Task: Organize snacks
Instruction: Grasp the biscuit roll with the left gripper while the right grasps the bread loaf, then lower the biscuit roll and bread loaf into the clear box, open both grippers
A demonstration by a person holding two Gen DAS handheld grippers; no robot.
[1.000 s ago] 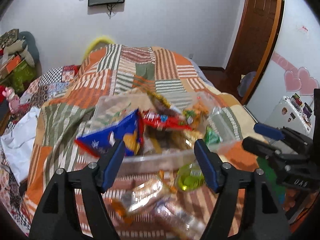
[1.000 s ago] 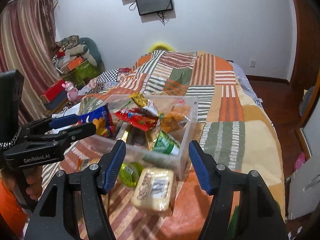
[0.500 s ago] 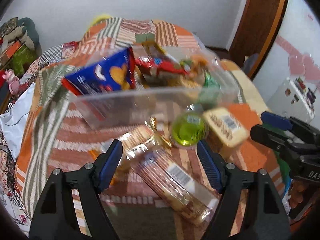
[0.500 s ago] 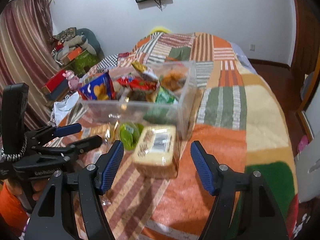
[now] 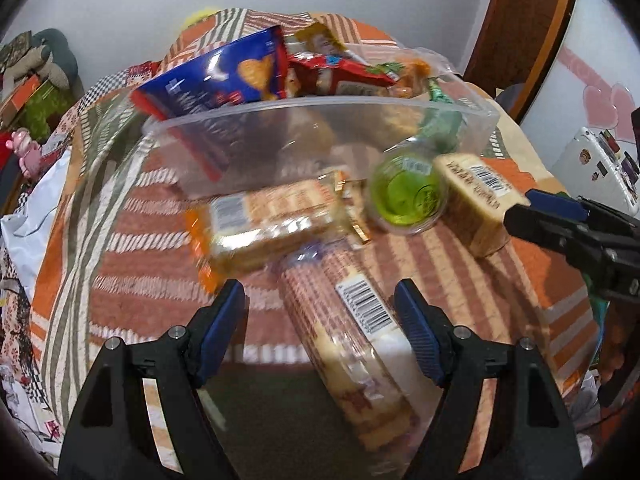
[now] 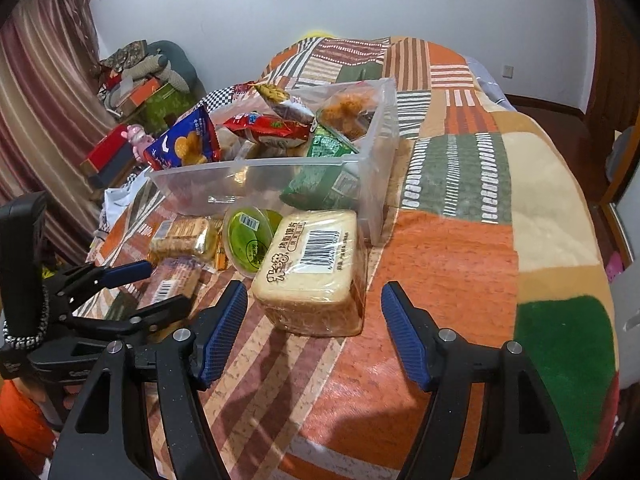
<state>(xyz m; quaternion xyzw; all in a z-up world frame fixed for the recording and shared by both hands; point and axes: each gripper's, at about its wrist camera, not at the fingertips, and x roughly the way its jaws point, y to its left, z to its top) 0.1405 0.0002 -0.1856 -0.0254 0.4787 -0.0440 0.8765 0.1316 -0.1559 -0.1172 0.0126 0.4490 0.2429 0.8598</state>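
A clear plastic bin [image 5: 320,136] [image 6: 376,168] on the patchwork bed holds several snack bags, among them a blue cracker bag [image 5: 224,76] [image 6: 184,144] and a red bag [image 6: 268,130]. In front of it lie a long biscuit sleeve [image 5: 352,332] [image 6: 172,280], a cracker pack [image 5: 272,224] [image 6: 180,238], a green jelly cup [image 5: 406,196] [image 6: 248,242] and a wrapped bread loaf [image 5: 476,200] [image 6: 312,272]. My left gripper [image 5: 320,332] [image 6: 144,284] is open over the biscuit sleeve. My right gripper [image 6: 314,332] [image 5: 536,212] is open just before the loaf.
The patchwork blanket [image 6: 460,208] covers the bed, which drops off at the right toward a wooden floor [image 6: 568,128]. Boxes and soft toys [image 6: 136,80] sit by the curtain at the left. A white cabinet [image 5: 596,168] stands at the right.
Both grippers have dropped and moved forward toward the loose snacks; the sleeve now lies between my left fingers and the loaf sits close before my right fingers. Both stay open.
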